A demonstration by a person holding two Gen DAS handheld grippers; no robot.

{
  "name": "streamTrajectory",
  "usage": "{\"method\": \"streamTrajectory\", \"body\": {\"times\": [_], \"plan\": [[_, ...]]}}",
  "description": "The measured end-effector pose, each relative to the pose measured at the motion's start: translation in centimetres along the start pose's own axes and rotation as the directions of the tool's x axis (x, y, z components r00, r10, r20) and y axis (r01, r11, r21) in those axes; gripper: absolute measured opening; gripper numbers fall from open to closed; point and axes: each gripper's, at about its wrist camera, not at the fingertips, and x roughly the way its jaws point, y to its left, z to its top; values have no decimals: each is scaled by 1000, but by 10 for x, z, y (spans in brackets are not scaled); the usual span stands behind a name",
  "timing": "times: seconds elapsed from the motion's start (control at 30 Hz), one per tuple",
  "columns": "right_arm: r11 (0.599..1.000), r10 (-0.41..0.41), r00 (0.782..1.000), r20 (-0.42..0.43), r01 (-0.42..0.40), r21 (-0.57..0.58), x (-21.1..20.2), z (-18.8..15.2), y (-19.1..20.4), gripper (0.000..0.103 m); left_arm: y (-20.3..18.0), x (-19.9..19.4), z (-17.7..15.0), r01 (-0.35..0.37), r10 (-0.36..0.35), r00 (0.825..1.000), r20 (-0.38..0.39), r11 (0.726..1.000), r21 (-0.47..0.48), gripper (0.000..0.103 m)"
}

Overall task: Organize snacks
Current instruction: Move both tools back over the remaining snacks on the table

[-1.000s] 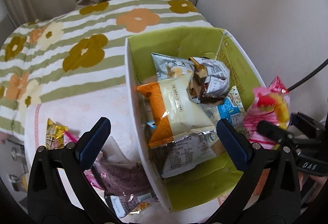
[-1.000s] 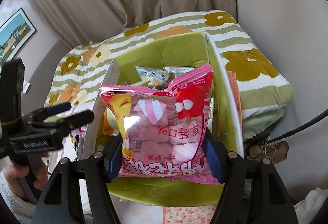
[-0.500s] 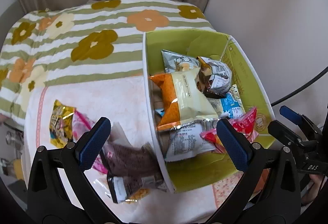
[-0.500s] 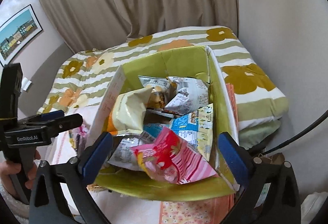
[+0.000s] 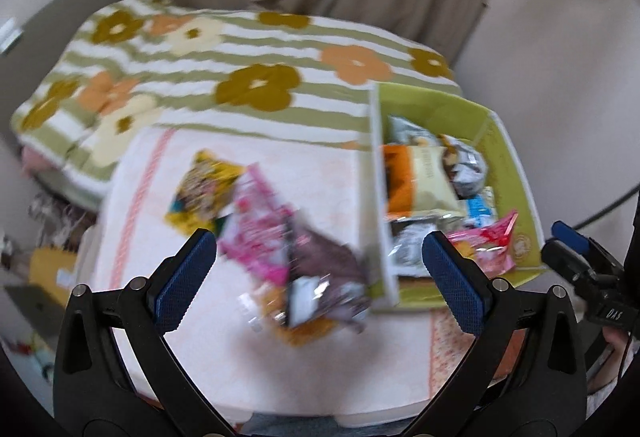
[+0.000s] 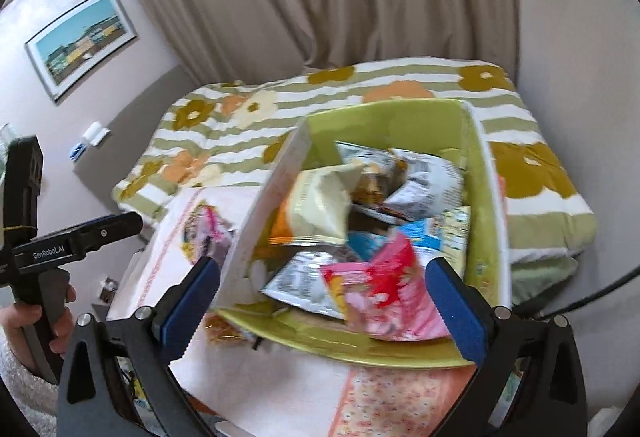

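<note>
The right gripper (image 6: 322,303) gaped wide, its ribbed blue pads clear of everything; its jaws had just been opening, with nothing between them. The glossy pink bag (image 6: 384,293) lay crumpled in the green cardboard box (image 6: 486,205), on top of foil packets. The left gripper (image 5: 320,277) also stood open and empty above a blurred pile of crinkly wrappers (image 5: 280,237) on the pale cloth (image 5: 320,173), just beside the box.

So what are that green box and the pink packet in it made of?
Box: looks like thin cardboard, matte green inside, white outside; its walls are flat with creased corners. Pink packet: probably glossy plastic film; it is crinkled, catches light, and has a serrated edge.
</note>
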Motion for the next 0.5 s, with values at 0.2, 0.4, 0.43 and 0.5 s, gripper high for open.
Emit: {"method": "streamTrajectory", "body": {"times": [0.2,0.4,0.43,0.5], "plan": [[998,32,999,19,-31,-55,5,-3,29,102,52,-18,-21,-87,87,996,1,993,-84,102],[994,54,999,4,-54,-100,21,-4,75,102,103,-18,-27,-69,70,998,3,989,-132,102],[993,53,999,2,-52,-108,25,-4,83,102,112,-17,-25,-60,61,998,5,990,-127,102],[992,49,999,1,-48,-115,35,-4,102,102,123,-12,-19,-45,46,999,3,992,-115,102]]}}
